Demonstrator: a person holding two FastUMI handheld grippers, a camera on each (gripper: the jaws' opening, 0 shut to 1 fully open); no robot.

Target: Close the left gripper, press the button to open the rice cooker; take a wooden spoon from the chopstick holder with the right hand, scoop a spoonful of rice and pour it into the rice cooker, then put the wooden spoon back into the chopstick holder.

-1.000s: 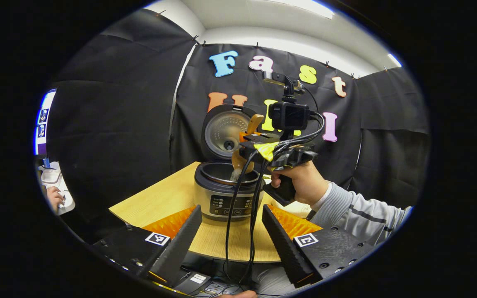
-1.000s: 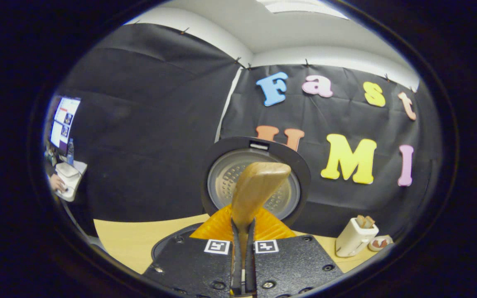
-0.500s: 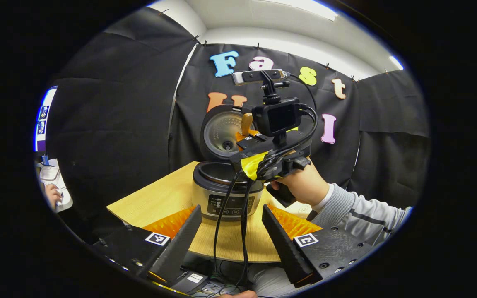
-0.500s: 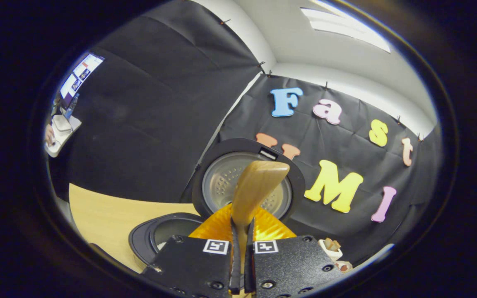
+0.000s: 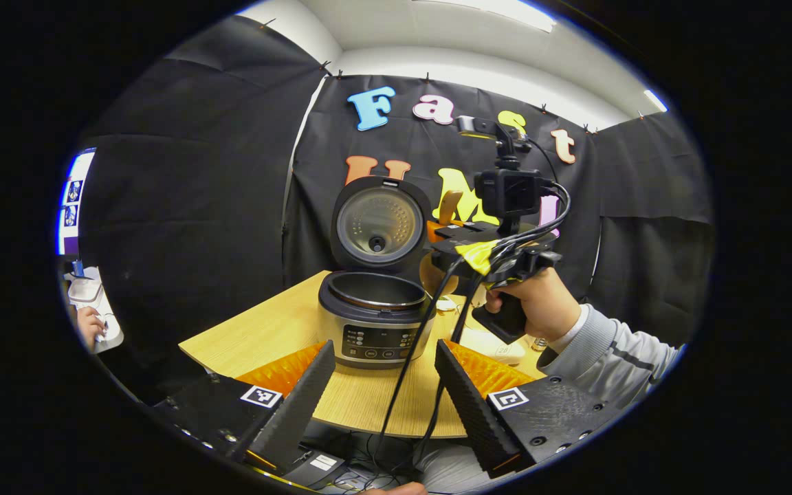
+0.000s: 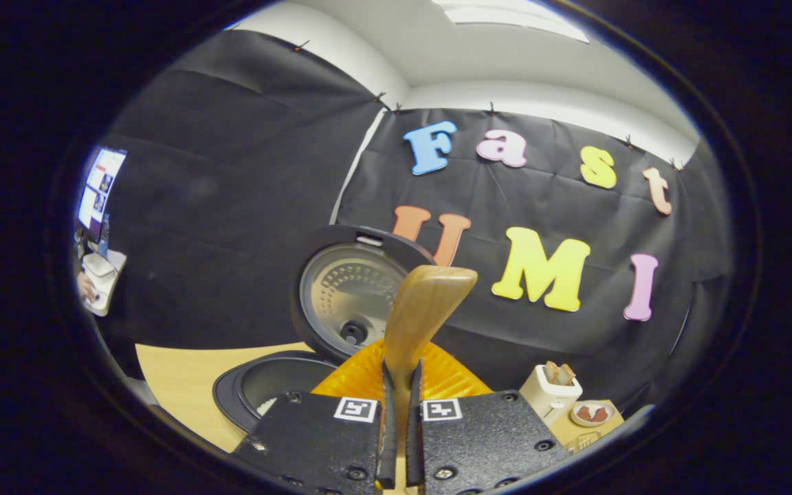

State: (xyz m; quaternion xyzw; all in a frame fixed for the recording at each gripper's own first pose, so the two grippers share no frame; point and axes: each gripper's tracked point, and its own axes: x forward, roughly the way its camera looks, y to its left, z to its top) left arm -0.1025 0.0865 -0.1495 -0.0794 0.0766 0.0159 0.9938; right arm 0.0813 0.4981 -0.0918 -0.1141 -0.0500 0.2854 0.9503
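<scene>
My right tongs (image 6: pixel 399 440), pinching the spoon (image 6: pixel 423 309), have pulled clear of the open cooker (image 5: pixel 375 320); rice is in, so the holder (image 6: pixel 551 392) is next. Left tongs (image 5: pixel 386 385) spread, idle.

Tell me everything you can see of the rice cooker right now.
The rice cooker stands upright on the wooden table. Its round lid is swung fully open, its perforated metal inner plate facing forward. The dark-rimmed body looks silver, with a dark button panel in front. The pot's contents aren't visible. Nothing touches it.
</scene>
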